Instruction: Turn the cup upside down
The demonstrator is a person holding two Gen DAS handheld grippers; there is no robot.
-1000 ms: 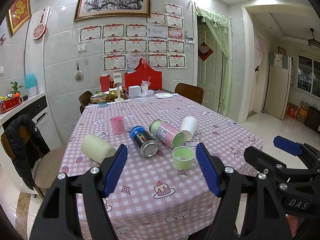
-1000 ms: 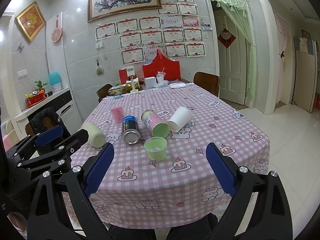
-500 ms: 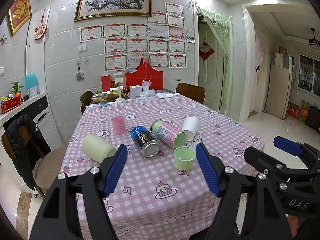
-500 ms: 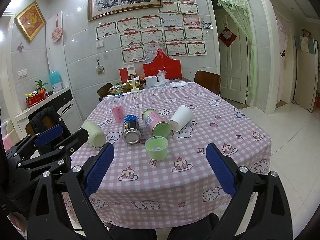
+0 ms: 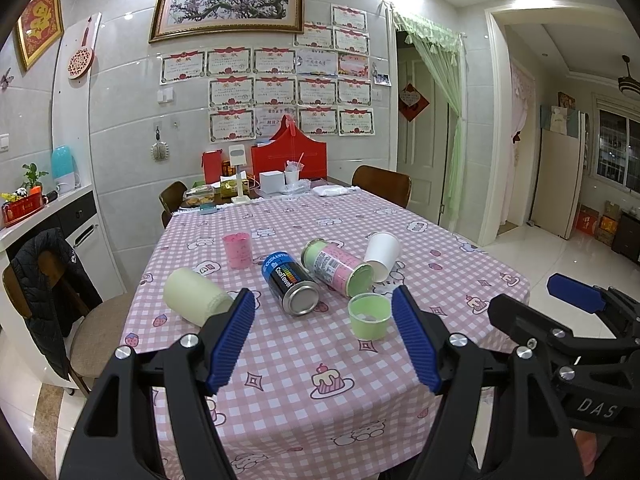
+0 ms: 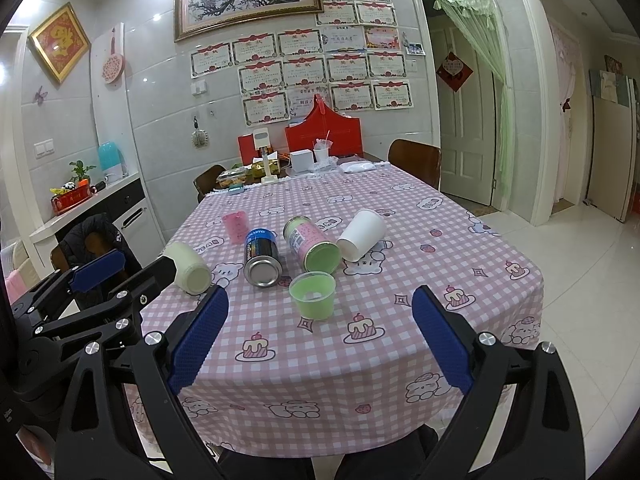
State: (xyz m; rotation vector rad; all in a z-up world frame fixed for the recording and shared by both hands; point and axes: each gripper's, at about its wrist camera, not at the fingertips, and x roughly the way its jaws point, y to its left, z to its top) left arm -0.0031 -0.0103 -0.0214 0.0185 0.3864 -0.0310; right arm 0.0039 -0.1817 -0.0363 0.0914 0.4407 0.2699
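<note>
A light green cup [image 5: 369, 316] stands upright, mouth up, on the pink checked tablecloth [image 5: 304, 396]; it also shows in the right wrist view [image 6: 313, 295]. A pink cup [image 5: 237, 250] stands upright farther back. A white paper cup [image 5: 382, 255] and a cream cup [image 5: 194, 296] lie on their sides. My left gripper [image 5: 322, 340] is open and empty, held short of the green cup. My right gripper [image 6: 318, 340] is open and empty, also short of it.
A blue-black can [image 5: 291, 283] and a pink-green can [image 5: 338, 269] lie on their sides behind the green cup. Boxes and clutter [image 5: 276, 180] sit at the table's far end. A chair with a dark jacket [image 5: 44, 280] stands at the left.
Both grippers have drifted slightly toward the table; the cups and cans look a little nearer. Nothing on the table has moved.
</note>
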